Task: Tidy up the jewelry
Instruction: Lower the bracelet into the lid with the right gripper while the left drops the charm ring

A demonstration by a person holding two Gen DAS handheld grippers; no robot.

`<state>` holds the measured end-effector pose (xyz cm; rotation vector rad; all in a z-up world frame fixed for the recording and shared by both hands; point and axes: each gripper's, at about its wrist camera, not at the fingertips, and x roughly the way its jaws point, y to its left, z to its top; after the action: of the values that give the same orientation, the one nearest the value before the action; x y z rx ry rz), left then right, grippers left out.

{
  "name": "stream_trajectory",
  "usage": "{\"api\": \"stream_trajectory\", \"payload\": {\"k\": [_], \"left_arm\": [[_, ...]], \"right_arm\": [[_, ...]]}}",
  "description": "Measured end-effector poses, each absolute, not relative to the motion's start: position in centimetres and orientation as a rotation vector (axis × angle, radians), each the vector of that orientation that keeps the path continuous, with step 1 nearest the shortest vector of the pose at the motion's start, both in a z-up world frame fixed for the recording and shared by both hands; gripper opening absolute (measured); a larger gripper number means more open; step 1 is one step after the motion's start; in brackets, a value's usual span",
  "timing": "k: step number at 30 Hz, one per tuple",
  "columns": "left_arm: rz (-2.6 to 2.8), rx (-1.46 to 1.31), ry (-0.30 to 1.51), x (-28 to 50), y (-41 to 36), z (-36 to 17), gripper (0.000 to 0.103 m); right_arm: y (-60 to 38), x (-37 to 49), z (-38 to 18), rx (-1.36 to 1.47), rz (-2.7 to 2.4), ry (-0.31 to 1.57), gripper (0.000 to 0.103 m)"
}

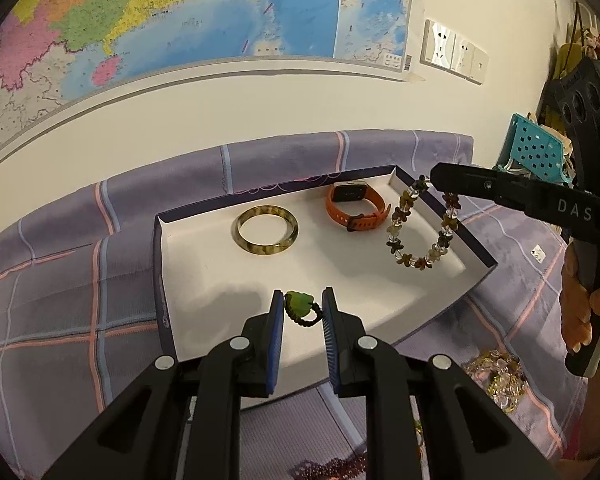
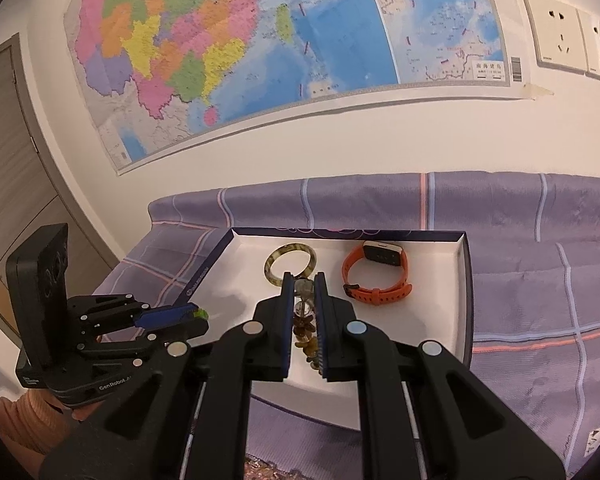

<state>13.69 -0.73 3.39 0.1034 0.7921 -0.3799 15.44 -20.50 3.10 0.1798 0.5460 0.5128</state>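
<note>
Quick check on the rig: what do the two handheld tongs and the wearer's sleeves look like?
Both tongs, left and right, are black, angular plastic with blue ribbed pads and round silver bolts. The right one bears white "DAS" lettering, the left one "GenRobot". An orange ribbed sleeve covers the left wrist.

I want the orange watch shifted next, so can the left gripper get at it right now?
Probably not yet. The left gripper is shut on a green pendant, so its jaws are occupied. The path across the white tray to the orange watch looks clear, though the beaded bracelet hangs beside it.
</note>
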Motion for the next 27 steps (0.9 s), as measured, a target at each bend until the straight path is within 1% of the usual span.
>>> {"api": "stream_trajectory", "payload": {"k": [18, 27], "left_arm": [[-0.325, 0.117, 0.851, 17.8, -1.2, 2.0, 0.017], [-0.309, 0.117, 0.920, 19.6, -1.5, -0.2, 0.017]], "right_arm": [[-20.1, 18.2, 1.9, 0.277, 0.551, 0.577, 0.010], [-22.5, 20.7, -1.4, 0.314, 0.420, 0.686, 0.010]]}}
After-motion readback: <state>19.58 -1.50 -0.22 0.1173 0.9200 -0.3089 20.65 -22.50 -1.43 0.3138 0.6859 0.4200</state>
